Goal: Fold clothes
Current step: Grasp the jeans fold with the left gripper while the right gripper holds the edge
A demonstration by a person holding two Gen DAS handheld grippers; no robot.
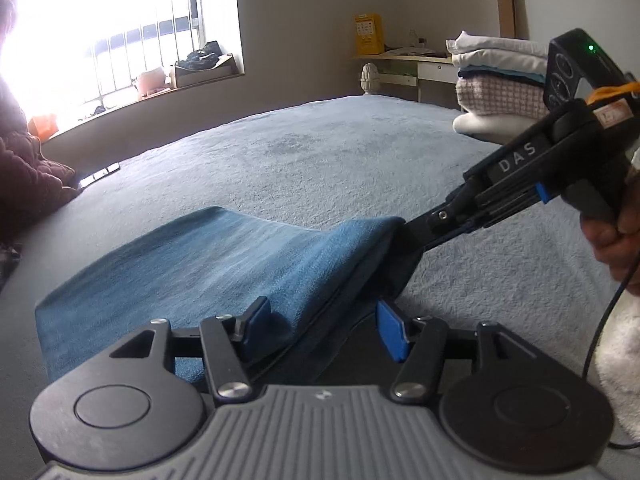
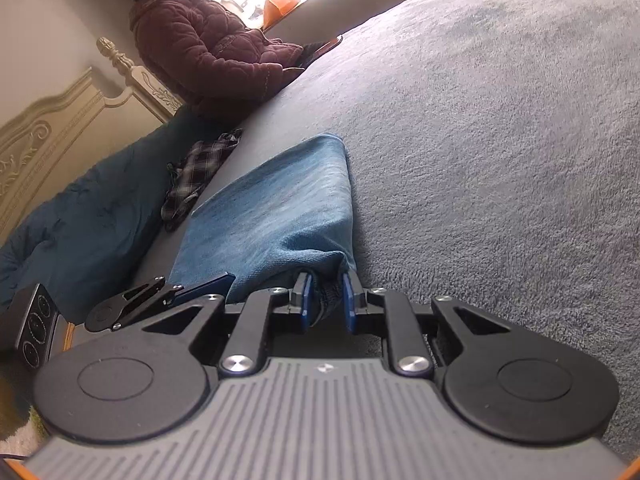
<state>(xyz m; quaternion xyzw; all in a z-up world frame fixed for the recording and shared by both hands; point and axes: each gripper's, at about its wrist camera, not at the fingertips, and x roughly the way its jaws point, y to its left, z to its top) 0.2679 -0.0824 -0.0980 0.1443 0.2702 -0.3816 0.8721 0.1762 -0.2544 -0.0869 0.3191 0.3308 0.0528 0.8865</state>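
Note:
A folded blue denim garment [image 1: 208,264] lies on the grey-blue fleece bed cover [image 1: 320,160], its near end lifted. In the right wrist view, my right gripper [image 2: 327,300] is shut on a bunched corner of the denim [image 2: 280,208]. From the left wrist view, the right gripper [image 1: 404,227] reaches in from the right, held by a hand [image 1: 612,240], its tips buried in the fold. My left gripper [image 1: 324,326] stands open, with the garment's near edge running between its blue pads [image 1: 390,334]; the right pad is clear of the cloth. The left gripper [image 2: 200,286] also shows from the side.
A stack of folded clothes [image 1: 500,80] sits at the bed's far right. A person in a maroon quilted jacket [image 2: 208,40] sits at the bed's edge. A plaid garment [image 2: 200,172] and a dark blue quilt [image 2: 80,232] lie by the headboard [image 2: 60,128].

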